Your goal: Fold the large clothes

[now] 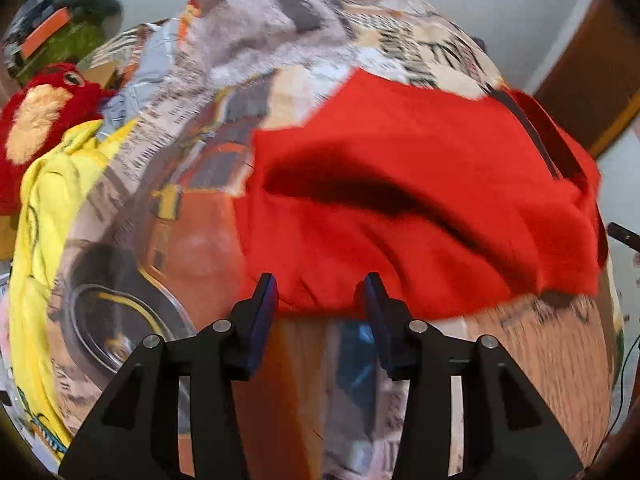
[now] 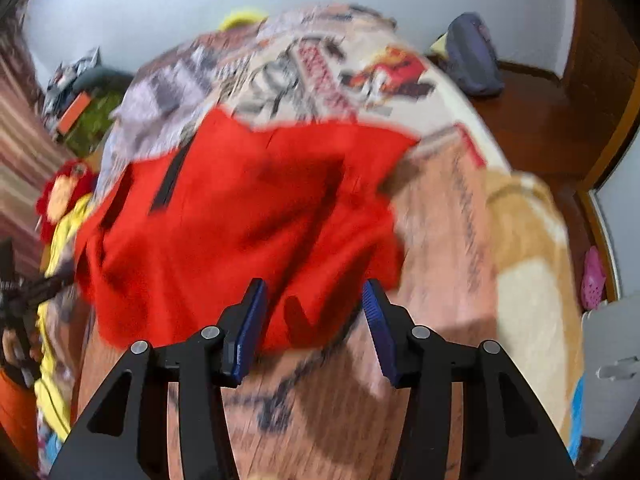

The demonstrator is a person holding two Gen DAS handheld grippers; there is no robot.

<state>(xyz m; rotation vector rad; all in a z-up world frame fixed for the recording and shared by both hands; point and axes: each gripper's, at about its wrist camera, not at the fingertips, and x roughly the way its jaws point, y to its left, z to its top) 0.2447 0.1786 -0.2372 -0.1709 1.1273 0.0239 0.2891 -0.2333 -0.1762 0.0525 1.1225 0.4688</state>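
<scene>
Nearest each lens, the left gripper (image 1: 320,294) and right gripper (image 2: 314,300) stand parted, pinching nothing. Just beyond lies the rumpled red fleece garment (image 1: 420,200) on the printed patchwork bedspread (image 1: 224,120). Smooth its near hem flat before regripping both corners evenly.

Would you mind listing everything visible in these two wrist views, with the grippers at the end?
red garment: one, red with a dark stripe, lying rumpled on the bed, its near edge between both grippers' open fingers.
printed bedspread: one, beige, grey and orange print, covering the bed under the garment.
yellow cloth: one, yellow, at the bed's left edge.
red plush toy: one, red with a tan patch, beyond the yellow cloth.
purple bag: one, purple-grey, on the wooden floor at far right.
pink item: one, pink, on the floor at right; too blurred to identify.
left gripper: black, blue pads, open.
right gripper: black, blue pads, open.
</scene>
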